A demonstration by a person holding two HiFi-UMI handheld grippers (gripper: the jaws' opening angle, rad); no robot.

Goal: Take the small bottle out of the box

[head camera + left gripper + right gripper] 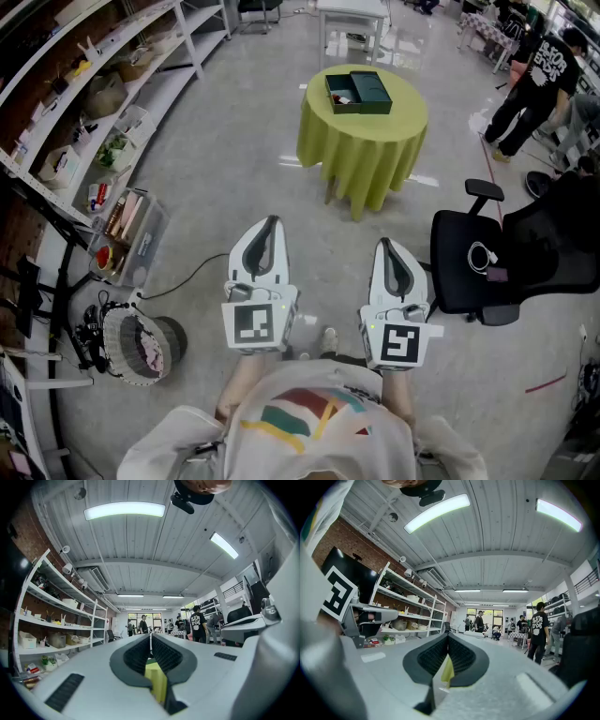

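Well, my left tongs [271, 223] and right tongs [385, 244] are both closed on nothing, level, side by side. At twelve o'clock, well apart, the dark green box [366, 92] sits on the green-clothed table [361, 155]; I cannot make out the small bottle.

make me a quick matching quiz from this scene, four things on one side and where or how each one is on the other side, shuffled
Things:
1. dark green box
2. black office chair
3. round basket
4. left gripper

Places or states:
A. on the floor at the lower left of the head view, near the shelves
B. on the round table with the yellow-green cloth
C. just right of the right gripper in the head view
D. held out in front of the person, jaws together

Pairs: 1-B, 2-C, 3-A, 4-D
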